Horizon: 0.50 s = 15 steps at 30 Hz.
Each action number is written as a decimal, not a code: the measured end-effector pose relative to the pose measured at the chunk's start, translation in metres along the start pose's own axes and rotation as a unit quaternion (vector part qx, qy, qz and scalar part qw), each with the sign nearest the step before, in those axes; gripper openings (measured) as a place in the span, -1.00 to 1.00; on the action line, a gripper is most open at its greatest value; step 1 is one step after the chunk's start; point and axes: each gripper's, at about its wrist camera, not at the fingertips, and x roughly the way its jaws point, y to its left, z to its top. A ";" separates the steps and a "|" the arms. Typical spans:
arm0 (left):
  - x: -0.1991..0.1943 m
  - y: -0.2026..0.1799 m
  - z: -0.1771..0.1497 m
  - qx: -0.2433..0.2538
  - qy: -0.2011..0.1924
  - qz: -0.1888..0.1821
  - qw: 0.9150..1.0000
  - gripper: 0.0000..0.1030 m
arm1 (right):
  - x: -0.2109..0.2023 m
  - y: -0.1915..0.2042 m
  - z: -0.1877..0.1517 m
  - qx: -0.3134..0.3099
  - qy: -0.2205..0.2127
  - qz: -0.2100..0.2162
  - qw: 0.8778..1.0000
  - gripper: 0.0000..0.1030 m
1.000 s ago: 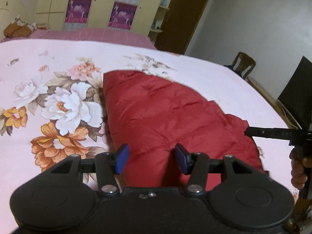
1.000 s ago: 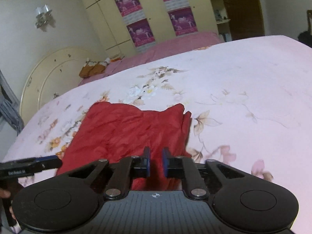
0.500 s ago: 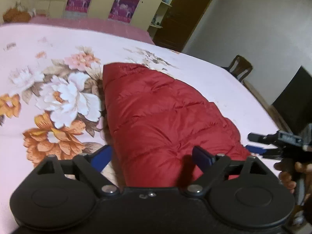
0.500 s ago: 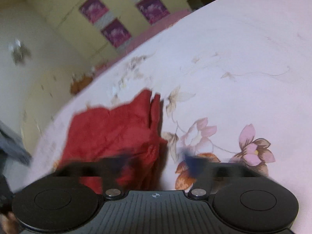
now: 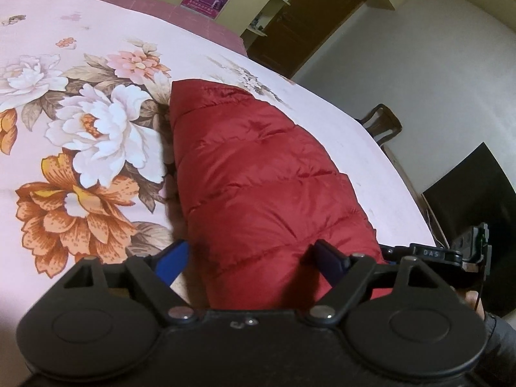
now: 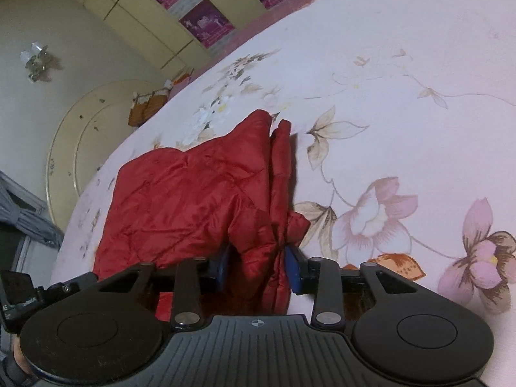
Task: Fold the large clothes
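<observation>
A red quilted puffer jacket (image 5: pixel 258 174) lies folded in a long bundle on the floral bed sheet (image 5: pixel 80 122). My left gripper (image 5: pixel 251 262) is open wide, its blue pads on either side of the jacket's near end. In the right wrist view the jacket (image 6: pixel 187 193) lies crumpled, with its edge stack at the right. My right gripper (image 6: pixel 258 267) is open, its blue pads on either side of a fold of the jacket's near right corner. The right gripper also shows at the right edge of the left wrist view (image 5: pixel 435 254).
The pink floral sheet (image 6: pixel 403 96) spreads to the right of the jacket. A rounded headboard (image 6: pixel 74 148) and yellow wardrobes with purple posters (image 6: pixel 206 22) stand beyond. A wooden chair (image 5: pixel 383 125), a dark panel (image 5: pixel 474 219) and a brown door (image 5: pixel 300 19) lie past the bed's edge.
Both grippers opened and came down to the jacket's near end. The right gripper, nearly shut a second ago, now straddles a fold. The left gripper opened wider around the bundle.
</observation>
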 end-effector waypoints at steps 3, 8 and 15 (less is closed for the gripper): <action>0.000 0.000 0.000 0.003 0.004 -0.012 1.000 0.60 | -0.008 -0.006 -0.002 -0.002 0.001 -0.012 1.000 -0.06; 0.010 0.001 0.001 -0.002 0.014 -0.016 1.000 0.61 | 0.003 -0.016 0.008 0.046 0.019 0.024 0.998 -0.03; 0.021 -0.006 0.003 0.008 0.006 -0.004 1.000 0.25 | 0.021 -0.008 0.019 0.023 0.044 0.049 0.998 -0.35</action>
